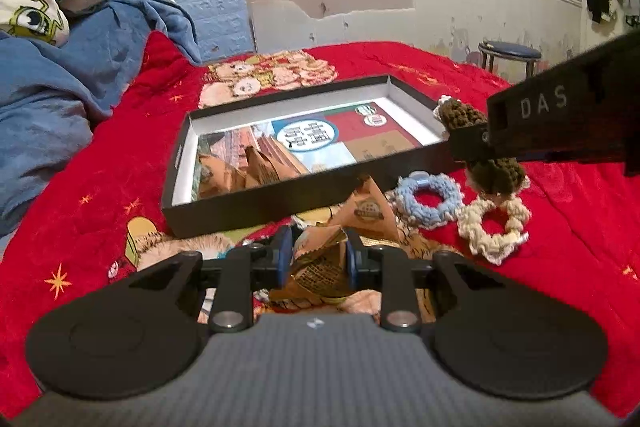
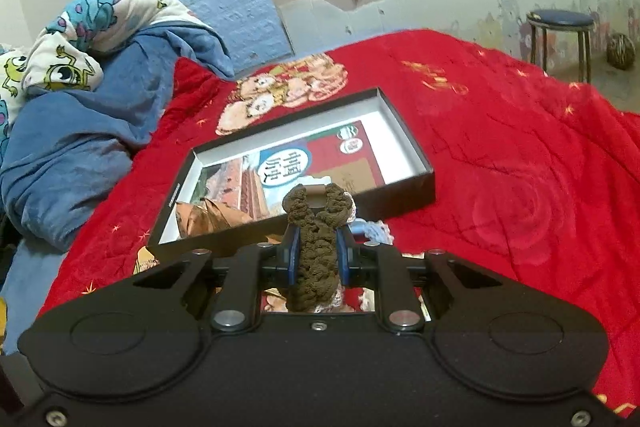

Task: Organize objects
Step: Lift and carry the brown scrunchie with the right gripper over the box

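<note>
Because both grippers are loading the box, the left gripper (image 1: 316,259) pinches a brown paper packet (image 1: 320,267) at lower centre, the right gripper (image 2: 316,255) squeezes a brown crocheted scrunchie (image 2: 316,247), and the black box (image 1: 240,203) waits mid-frame beyond, other scrunchies (image 1: 428,201) beside it.

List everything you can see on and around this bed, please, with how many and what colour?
box: one, black, open, on the blanket.
packets: several, brown, in the box's near left corner; one on the blanket outside it.
booklet: one, multicoloured, flat in the box.
scrunchies: blue one and cream one on the blanket right of the box.
blanket: one, red, covering the bed.
duvet: one, blue, heaped at left.
stool: one, dark seat, by the wall.
left gripper: jaws shut on a brown packet.
right gripper: jaws shut on a brown scrunchie.
</note>
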### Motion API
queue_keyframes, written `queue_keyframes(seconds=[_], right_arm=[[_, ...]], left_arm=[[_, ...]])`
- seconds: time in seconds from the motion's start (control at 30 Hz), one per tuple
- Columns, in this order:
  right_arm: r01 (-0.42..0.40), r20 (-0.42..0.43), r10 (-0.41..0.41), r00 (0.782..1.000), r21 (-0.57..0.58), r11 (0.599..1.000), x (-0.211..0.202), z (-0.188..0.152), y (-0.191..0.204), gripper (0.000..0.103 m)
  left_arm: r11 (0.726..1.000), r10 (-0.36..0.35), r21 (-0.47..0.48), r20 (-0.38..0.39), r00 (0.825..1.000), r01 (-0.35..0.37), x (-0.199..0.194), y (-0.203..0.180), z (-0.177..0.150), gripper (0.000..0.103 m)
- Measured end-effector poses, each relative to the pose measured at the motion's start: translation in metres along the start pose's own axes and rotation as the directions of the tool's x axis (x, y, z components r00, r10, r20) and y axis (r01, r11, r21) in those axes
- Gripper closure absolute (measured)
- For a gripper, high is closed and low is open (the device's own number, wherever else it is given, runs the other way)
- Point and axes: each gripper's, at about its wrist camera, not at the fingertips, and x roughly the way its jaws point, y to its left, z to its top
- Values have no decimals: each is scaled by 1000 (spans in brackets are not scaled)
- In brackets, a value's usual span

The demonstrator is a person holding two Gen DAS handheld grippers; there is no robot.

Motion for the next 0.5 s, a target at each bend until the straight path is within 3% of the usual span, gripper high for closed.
queue_keyframes(seconds=[0.5], right_arm=[[-101,116,100,988,3,995,3,23,-4,84]], left_arm=[[996,60,-70,118,991,-52,-4,26,25,73]])
